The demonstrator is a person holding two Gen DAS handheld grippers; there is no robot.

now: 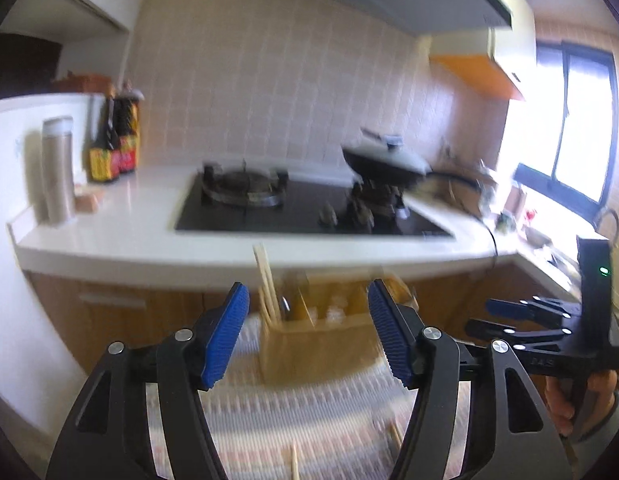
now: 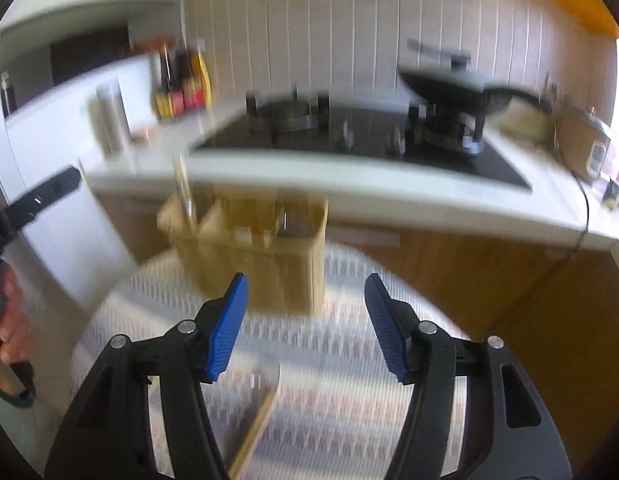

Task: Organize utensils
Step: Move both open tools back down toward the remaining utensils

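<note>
Chopsticks (image 1: 265, 280) stand upright in the wooden utensil caddy (image 1: 317, 344); left gripper (image 1: 309, 332) and right gripper (image 2: 305, 324) level, jaws apart, empty.

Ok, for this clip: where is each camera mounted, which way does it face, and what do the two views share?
Left wrist: on the left gripper, looking forward past its open blue pads at the wooden utensil caddy; the right gripper and its hand show at right.
Right wrist: on the right gripper, open, facing the same caddy; the other hand shows at left.
Shared: caddy, patterned mat, stove counter.
</note>
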